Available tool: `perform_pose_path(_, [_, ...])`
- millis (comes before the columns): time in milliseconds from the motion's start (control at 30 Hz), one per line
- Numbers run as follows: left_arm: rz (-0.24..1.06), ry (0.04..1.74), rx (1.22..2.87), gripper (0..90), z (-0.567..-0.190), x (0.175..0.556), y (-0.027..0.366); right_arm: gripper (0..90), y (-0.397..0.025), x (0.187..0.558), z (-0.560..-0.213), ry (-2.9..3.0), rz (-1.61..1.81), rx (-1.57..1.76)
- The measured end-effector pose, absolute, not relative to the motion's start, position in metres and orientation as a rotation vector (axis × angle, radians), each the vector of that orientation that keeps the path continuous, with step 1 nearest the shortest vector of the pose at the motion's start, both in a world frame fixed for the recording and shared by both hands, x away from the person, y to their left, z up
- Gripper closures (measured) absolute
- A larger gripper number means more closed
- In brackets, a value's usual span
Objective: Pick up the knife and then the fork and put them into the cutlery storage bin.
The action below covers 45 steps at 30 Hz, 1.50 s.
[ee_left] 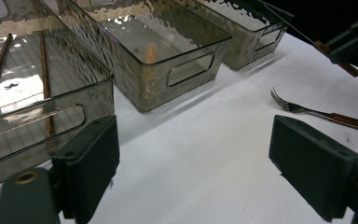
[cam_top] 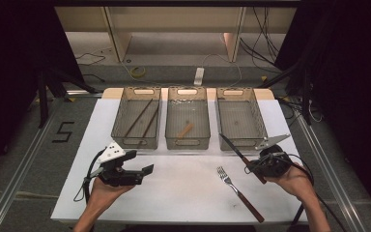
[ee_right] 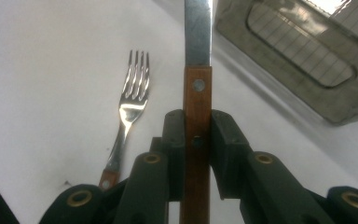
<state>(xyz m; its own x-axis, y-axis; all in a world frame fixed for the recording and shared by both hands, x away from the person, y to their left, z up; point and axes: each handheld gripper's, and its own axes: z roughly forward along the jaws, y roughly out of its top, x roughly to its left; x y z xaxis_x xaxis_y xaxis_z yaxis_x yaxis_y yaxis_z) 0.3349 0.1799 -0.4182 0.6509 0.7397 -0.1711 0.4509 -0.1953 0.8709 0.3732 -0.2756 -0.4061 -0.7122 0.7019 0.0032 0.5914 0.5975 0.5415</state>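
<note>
three bins (cam_top: 187, 140) stood in a row at the table's far side; the right bin (cam_top: 238, 123) was empty, just beyond the knife (cam_top: 235, 151). the right gripper (ee_right: 197, 135) pinched that one knife by its wooden handle, blade pointing up-left toward that bin. one fork (cam_top: 239, 192) lay nearer the right hand. the left gripper (cam_top: 147, 170) hung spread, empty. two chopsticks (cam_top: 144, 118) lay in the left bin.

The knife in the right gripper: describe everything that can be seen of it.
The knife has a narrow, flat grey metal blade and a reddish-brown wooden handle with metal rivets. The right gripper is shut on the handle just below the blade. In the high view it slants up and left from the gripper, its blade tip before the right bin. The fork lies apart on the white table cover.
</note>
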Motion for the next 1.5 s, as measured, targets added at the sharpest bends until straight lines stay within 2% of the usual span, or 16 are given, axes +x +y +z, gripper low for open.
perform_pose_path(1033, [0.383, 0.939, 1.810, 15.8, -0.416, 0.333, 0.182, 77.2, -0.256, 0.448, -0.356, 2.463, 0.886, 1.152])
perform_pose_path(1500, [0.386, 0.940, 1.806, 15.8, -0.417, 0.333, 0.181, 77.2, -0.240, 0.477, -0.349, 2.395, 0.869, 1.195])
